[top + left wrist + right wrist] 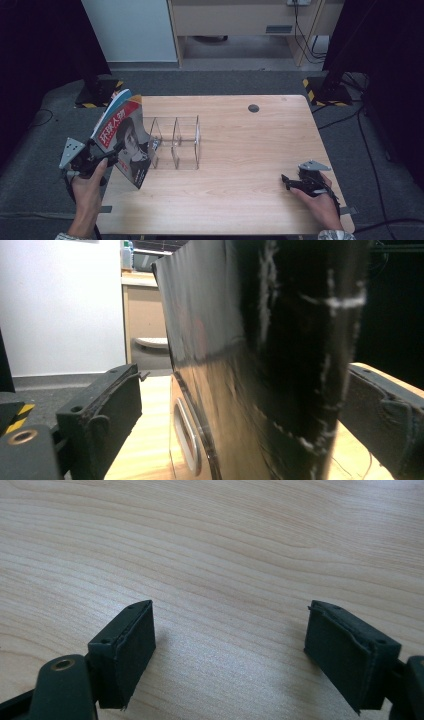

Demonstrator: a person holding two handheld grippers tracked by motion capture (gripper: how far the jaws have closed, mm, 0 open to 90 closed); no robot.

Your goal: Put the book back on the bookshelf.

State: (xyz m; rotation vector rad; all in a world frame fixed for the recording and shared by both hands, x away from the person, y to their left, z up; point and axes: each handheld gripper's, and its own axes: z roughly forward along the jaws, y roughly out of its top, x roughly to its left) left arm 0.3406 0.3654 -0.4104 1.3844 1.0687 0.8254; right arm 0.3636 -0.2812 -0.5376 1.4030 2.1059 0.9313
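A magazine [122,140] with a red title band and a portrait on its cover stands tilted at the table's left edge, leaning toward a clear acrylic divider rack [175,142]. My left gripper [112,155] reaches in from the left at the magazine's lower part. In the left gripper view the dark glossy magazine [260,365] stands between the jaws of the left gripper [242,371], with a clear gap at the left pad, so the gripper is open. My right gripper [286,181] rests low at the table's right front. Its jaws [230,615] are open over bare wood.
The light wooden table [240,150] has a round cable hole [253,108] near its far edge. Two black stands with striped bases [320,92] rise on the floor behind the table. A white panel and a wooden cabinet stand farther back.
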